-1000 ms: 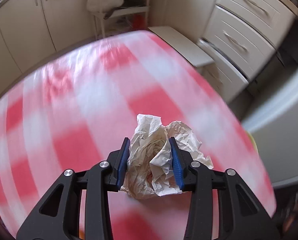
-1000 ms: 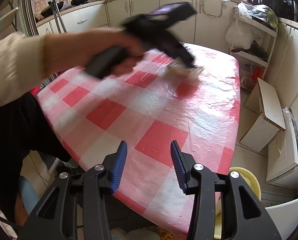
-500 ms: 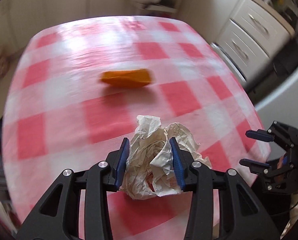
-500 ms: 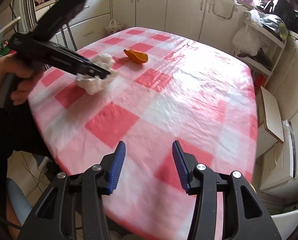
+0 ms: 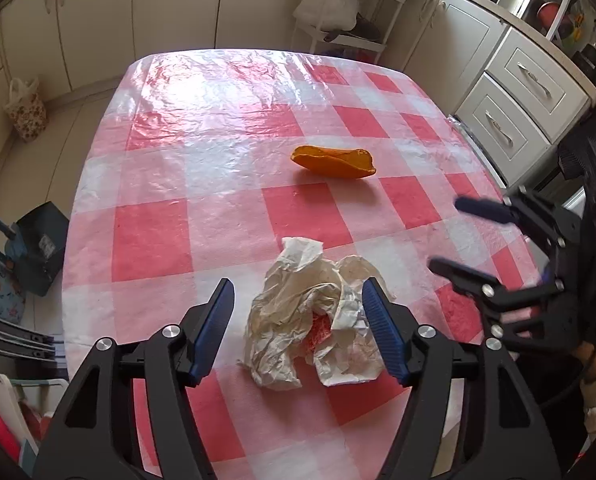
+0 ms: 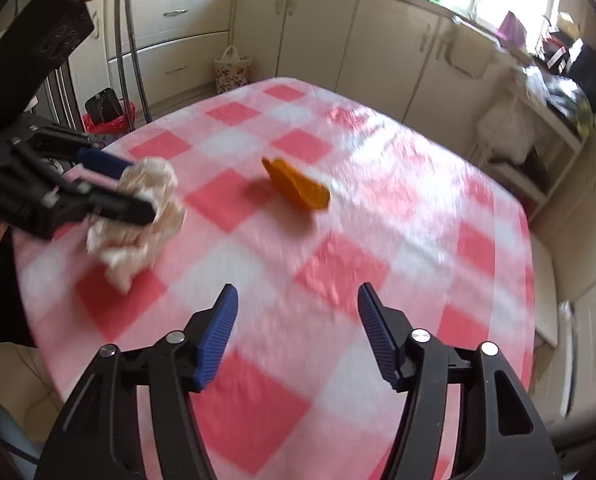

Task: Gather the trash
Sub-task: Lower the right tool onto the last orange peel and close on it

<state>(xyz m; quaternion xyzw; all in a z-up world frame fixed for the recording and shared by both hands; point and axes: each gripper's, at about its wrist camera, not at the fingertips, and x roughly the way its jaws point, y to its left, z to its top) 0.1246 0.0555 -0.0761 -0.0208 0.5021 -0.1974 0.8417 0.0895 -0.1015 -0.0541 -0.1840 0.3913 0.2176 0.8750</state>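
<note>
A crumpled white paper wad [image 5: 310, 320] lies on the red-and-white checked tablecloth [image 5: 218, 140] near its front edge. My left gripper [image 5: 297, 284] straddles the wad with its jaws opening. The left pad stands clear of the paper and the right pad is at its edge. The right wrist view shows the same wad [image 6: 138, 224] under the left gripper [image 6: 138, 190]. An orange peel [image 5: 334, 162] rests farther in on the cloth [image 6: 298, 188]. My right gripper [image 6: 297, 292] hovers over the table's near side, jaws opening, nothing between them [image 5: 446, 234].
Cream cabinets and drawers [image 5: 518, 92] line the walls. A white shelf rack with plastic bags [image 5: 338, 12] stands beyond the table's far end. A floral bag [image 5: 24, 108] and a dark dustpan [image 5: 38, 248] sit on the floor to the left.
The left gripper carried the wad across the table toward the near edge, then spread its jaws, leaving the paper on the cloth. The right gripper swung over the table and widened.
</note>
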